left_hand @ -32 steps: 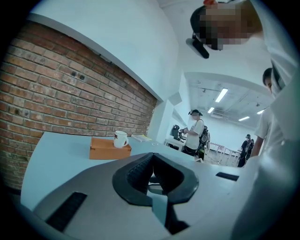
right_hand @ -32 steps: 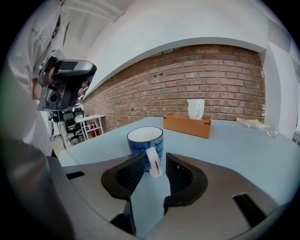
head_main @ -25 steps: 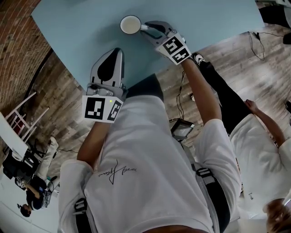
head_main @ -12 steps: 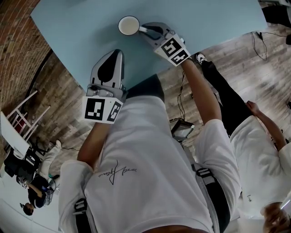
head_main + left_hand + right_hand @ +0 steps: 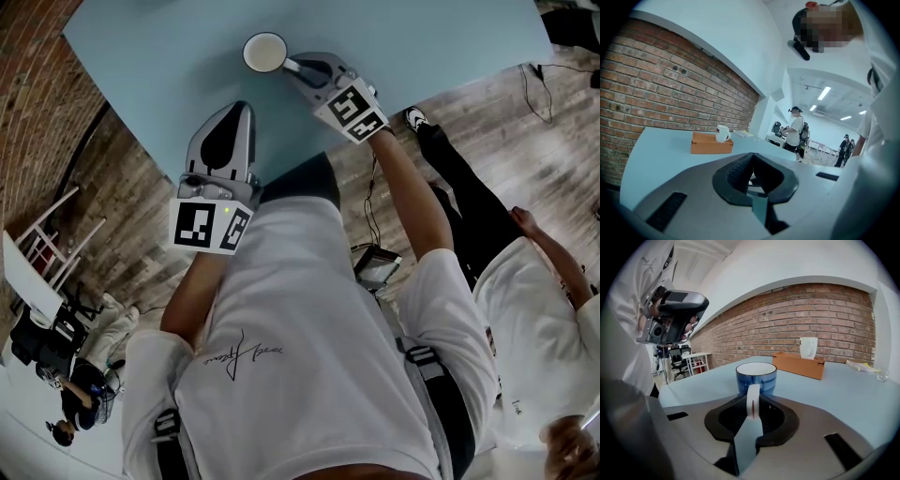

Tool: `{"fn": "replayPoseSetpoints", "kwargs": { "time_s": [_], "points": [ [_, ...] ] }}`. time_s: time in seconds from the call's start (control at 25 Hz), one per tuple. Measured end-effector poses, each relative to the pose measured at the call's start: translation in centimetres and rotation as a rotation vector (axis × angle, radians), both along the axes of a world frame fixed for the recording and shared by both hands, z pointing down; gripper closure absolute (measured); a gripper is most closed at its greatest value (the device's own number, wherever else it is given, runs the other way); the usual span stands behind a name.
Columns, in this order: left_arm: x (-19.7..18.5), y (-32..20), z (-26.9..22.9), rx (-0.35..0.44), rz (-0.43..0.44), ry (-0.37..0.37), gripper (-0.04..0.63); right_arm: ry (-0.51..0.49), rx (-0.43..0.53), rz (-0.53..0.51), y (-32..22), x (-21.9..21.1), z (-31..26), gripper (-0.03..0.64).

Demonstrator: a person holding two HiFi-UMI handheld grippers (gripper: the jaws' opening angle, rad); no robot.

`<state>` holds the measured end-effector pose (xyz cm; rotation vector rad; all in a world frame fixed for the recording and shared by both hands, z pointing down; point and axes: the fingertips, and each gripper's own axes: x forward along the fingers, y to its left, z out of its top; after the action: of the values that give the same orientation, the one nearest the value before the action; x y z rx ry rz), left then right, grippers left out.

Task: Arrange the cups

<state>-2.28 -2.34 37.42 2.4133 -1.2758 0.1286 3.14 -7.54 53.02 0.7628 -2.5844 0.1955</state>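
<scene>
A blue cup (image 5: 265,52) with a white inside stands on the pale blue table (image 5: 422,47). In the right gripper view the blue cup (image 5: 756,376) is straight ahead, and its white handle (image 5: 753,399) reaches back between the jaws. My right gripper (image 5: 292,64) (image 5: 753,397) is closing round that handle, with a gap still showing on both sides. My left gripper (image 5: 244,108) (image 5: 752,157) hovers over the near table edge, shut and empty. A white cup (image 5: 808,348) (image 5: 722,133) stands on a brown box (image 5: 798,364) (image 5: 711,143) near the brick wall.
A yellow-edged flat thing (image 5: 860,364) and a small glass (image 5: 882,376) lie at the table's far right. Another person (image 5: 534,300) stands close on the right over the wooden floor. People (image 5: 796,133) stand beyond the table. A white chair (image 5: 37,253) stands by the brick wall.
My right gripper has edged left against the blue cup, and the cup has shifted a little left with it. The left gripper has stayed still.
</scene>
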Motion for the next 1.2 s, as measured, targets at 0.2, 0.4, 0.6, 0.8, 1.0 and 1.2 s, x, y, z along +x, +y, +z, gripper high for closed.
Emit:
{"fn": "replayPoseSetpoints", "kwargs": {
  "time_s": [0.2,0.4,0.6,0.8,1.0,1.2],
  "points": [
    [-0.6,-0.1,-0.2,0.005,-0.004,0.004,0.587,-0.012,-0.007,0.048,0.1,0.1,-0.5,0.548],
    [-1.1,-0.1,-0.5,0.012,-0.009,0.012,0.586,-0.005,-0.011,0.083,0.4,0.2,-0.8,0.549],
    [-1.5,-0.1,-0.6,0.015,-0.013,0.022,0.587,-0.008,-0.014,0.106,0.4,0.3,-1.1,0.551],
    [-1.9,-0.3,-0.9,0.027,-0.015,0.032,0.586,-0.038,-0.008,0.139,0.2,0.4,-2.3,0.551],
    [-2.3,-0.4,-1.3,0.041,-0.021,0.048,0.586,-0.056,-0.008,0.166,0.0,0.4,-3.4,0.551],
    [-3.2,-0.9,-1.6,0.047,-0.028,0.068,0.586,-0.043,0.004,0.180,-0.6,-0.1,-4.5,0.551]
  ]
}}
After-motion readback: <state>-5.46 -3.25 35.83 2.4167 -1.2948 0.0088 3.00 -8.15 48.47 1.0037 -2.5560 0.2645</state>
